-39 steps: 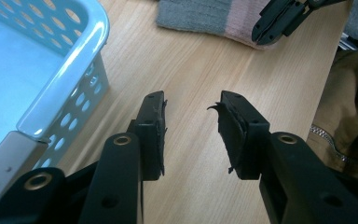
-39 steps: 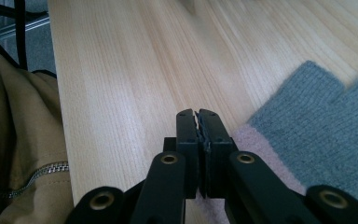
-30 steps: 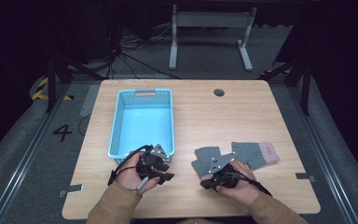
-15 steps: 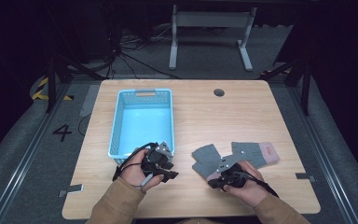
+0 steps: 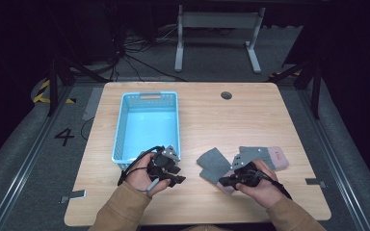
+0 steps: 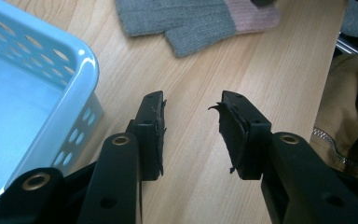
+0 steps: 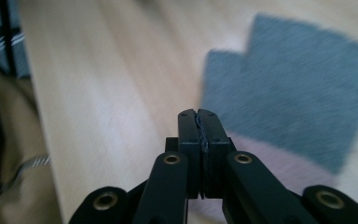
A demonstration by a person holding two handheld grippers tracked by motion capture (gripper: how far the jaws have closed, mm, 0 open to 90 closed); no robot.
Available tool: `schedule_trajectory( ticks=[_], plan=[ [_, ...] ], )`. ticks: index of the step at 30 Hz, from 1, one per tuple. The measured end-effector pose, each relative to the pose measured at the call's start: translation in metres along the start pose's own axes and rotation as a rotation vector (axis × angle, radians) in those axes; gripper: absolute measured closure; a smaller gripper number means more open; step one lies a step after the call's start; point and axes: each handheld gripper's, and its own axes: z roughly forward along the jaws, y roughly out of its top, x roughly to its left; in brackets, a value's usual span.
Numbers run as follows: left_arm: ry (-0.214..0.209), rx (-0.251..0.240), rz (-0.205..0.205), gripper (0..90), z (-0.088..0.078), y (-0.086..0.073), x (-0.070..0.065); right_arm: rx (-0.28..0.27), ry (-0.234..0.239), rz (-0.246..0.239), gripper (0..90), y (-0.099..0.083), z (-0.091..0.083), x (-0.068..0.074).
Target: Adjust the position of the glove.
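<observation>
Two grey knit gloves with pink cuffs lie flat on the wooden bench (image 5: 279,110), the nearer glove (image 5: 214,163) just left of the right tongs (image 5: 225,182) and the second glove (image 5: 262,156) partly behind that hand. In the right gripper view the right tongs are pressed fully together beside the nearer glove's pink cuff (image 7: 279,163), with no fabric seen between the pads, so whether anything is pinched cannot be told. The left tongs (image 6: 191,123) stand part-open and empty over bare wood beside the blue basket (image 5: 120,134), apparently kept ready near the likely receptacle.
</observation>
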Motion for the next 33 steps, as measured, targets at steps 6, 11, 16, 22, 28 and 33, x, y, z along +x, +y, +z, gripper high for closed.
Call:
schedule_trajectory(
  ticks=[6,11,16,22,28,33],
  plan=[
    [0.017,-0.004,-0.019,60.8,-0.003,-0.006,-0.001,-0.063,-0.129,0.100,89.8,0.012,-0.002,-0.031],
    [0.023,-0.004,-0.031,60.4,-0.005,-0.010,-0.001,-0.089,-0.160,0.139,89.7,0.018,0.003,-0.046],
    [0.035,-0.007,-0.048,60.2,-0.010,-0.017,-0.001,-0.066,-0.189,0.164,89.3,0.023,0.015,-0.059],
    [0.046,-0.007,-0.063,59.7,-0.013,-0.024,-0.001,-0.031,-0.211,0.176,88.3,0.022,0.024,-0.068],
    [0.050,-0.005,-0.067,59.6,-0.014,-0.026,-0.002,-0.009,-0.213,0.190,88.0,0.020,0.029,-0.072],
    [0.048,-0.002,-0.069,59.1,-0.013,-0.026,-0.001,0.002,-0.196,0.190,87.3,0.020,0.034,-0.073]
  ],
)
